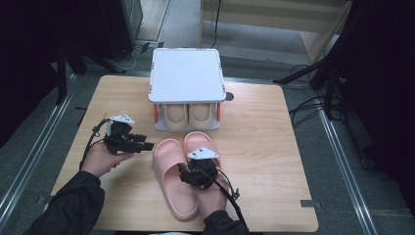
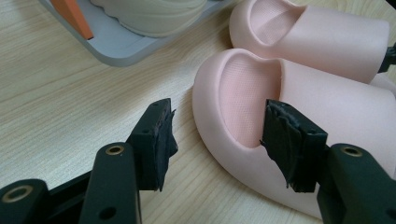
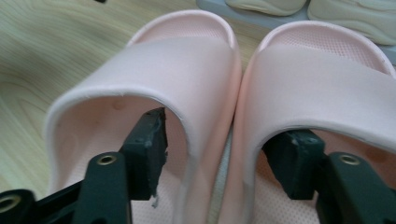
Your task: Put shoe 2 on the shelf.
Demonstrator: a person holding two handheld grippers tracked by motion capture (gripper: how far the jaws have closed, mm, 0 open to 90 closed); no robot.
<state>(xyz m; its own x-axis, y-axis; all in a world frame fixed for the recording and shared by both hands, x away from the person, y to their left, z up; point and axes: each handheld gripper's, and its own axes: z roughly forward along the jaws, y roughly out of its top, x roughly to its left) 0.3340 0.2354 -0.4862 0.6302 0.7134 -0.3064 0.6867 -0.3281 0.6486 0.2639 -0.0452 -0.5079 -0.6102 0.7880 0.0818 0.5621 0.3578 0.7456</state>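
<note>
Two pink slippers lie side by side on the wooden table [image 1: 264,142], toes pointing away: the left slipper [image 1: 169,183] and the right slipper [image 1: 195,140]. My right gripper [image 3: 219,149] reaches in from their heel side. One jaw is under the left slipper's strap [image 3: 177,65], the other under the right slipper's strap [image 3: 322,79], with the touching inner walls between them. The left pad stands apart from its wall, so the jaws are open. My left gripper [image 2: 217,135] is open and empty, level, just left of the left slipper's toe [image 2: 243,88].
A small white-topped shoe rack [image 1: 186,73] with orange posts stands at the back of the table, with a pair of beige slippers [image 1: 188,115] on its lower shelf. A small dark round object [image 1: 229,96] lies beside it. Bare wood extends to the right.
</note>
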